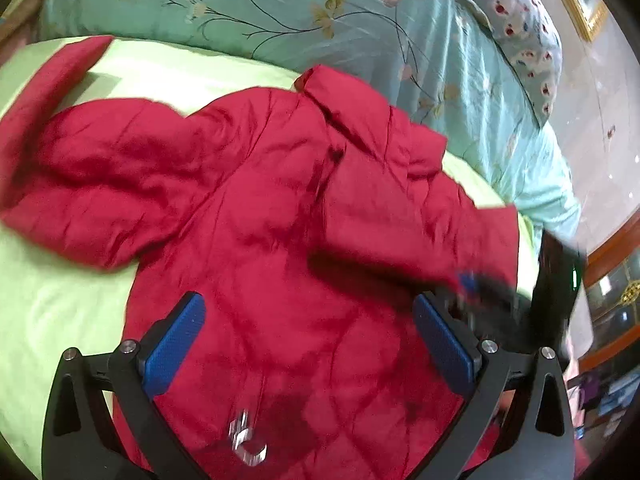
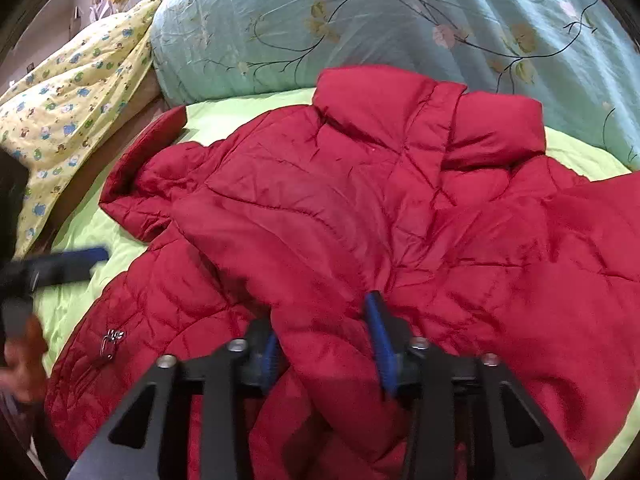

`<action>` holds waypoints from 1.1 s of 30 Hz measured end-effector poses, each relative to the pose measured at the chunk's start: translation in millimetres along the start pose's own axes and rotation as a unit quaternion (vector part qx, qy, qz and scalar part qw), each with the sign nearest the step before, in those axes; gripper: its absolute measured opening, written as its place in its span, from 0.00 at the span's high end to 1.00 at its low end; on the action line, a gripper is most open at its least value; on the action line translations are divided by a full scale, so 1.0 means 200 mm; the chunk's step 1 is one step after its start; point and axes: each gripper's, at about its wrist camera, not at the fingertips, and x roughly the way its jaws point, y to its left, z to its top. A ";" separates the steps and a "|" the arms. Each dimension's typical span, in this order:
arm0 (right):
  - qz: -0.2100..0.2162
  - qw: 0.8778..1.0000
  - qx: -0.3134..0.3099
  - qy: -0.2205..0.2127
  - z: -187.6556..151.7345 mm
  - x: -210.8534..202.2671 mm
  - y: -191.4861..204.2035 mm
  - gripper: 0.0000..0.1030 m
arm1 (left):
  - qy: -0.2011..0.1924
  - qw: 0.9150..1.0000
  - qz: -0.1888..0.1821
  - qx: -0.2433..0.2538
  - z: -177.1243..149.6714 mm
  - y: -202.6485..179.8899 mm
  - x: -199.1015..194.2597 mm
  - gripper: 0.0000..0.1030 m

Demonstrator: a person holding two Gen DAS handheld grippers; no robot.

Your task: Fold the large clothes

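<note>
A red quilted puffer jacket [image 1: 256, 208] lies spread on a light green sheet [image 1: 48, 304], collar toward the far side. My left gripper [image 1: 308, 336] is open and empty, hovering over the jacket's lower body. In the left wrist view the jacket's right sleeve [image 1: 432, 224] is drawn across the body, with my blurred right gripper [image 1: 480, 284] at its cuff. In the right wrist view my right gripper [image 2: 326, 344] is shut on a thick fold of the red sleeve [image 2: 328, 320], over the jacket [image 2: 440, 200]. The left gripper [image 2: 60, 264] shows blurred at the left edge.
A teal floral quilt [image 1: 320, 12] is heaped behind the jacket, and shows in the right wrist view [image 2: 360, 20]. A yellow printed blanket [image 2: 68, 96] lies at the far left. A white floral pillow [image 1: 520, 28] sits at the right. Wooden furniture [image 1: 612, 256] stands beyond the bed's right edge.
</note>
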 end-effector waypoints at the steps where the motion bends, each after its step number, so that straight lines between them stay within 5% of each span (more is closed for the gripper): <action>1: 0.005 1.000 -0.001 0.000 -0.01 0.00 0.00 0.45 | 0.004 1.000 -0.008 -0.002 0.04 0.00 0.04 0.00; 7: 0.007 1.000 -0.003 0.005 -0.02 0.01 0.03 0.42 | 0.050 0.999 -0.003 0.013 0.22 -0.05 0.29 0.00; 10: 0.014 1.000 0.007 0.004 -0.05 -0.04 0.00 0.42 | 0.062 0.997 0.032 0.032 0.24 -0.08 0.42 0.28; 12: 0.017 1.000 0.012 0.002 -0.07 -0.07 -0.01 0.42 | 0.068 0.995 0.046 0.052 0.23 -0.11 0.48 0.55; 17: 0.015 0.999 0.032 -0.008 -0.13 -0.21 -0.06 0.41 | 0.047 0.993 0.055 0.088 0.18 -0.17 0.45 0.81; 21: 0.003 0.998 0.051 -0.023 -0.17 -0.31 -0.13 0.41 | 0.034 0.994 0.064 0.084 0.16 -0.10 0.38 0.84; 27: -0.051 0.993 0.091 -0.052 -0.17 -0.44 -0.28 0.39 | -0.026 0.987 0.137 0.084 0.15 0.04 0.20 0.85; 33: -0.112 0.983 0.133 -0.062 -0.10 -0.44 -0.41 0.36 | -0.027 0.983 0.154 0.098 0.11 0.09 0.24 0.85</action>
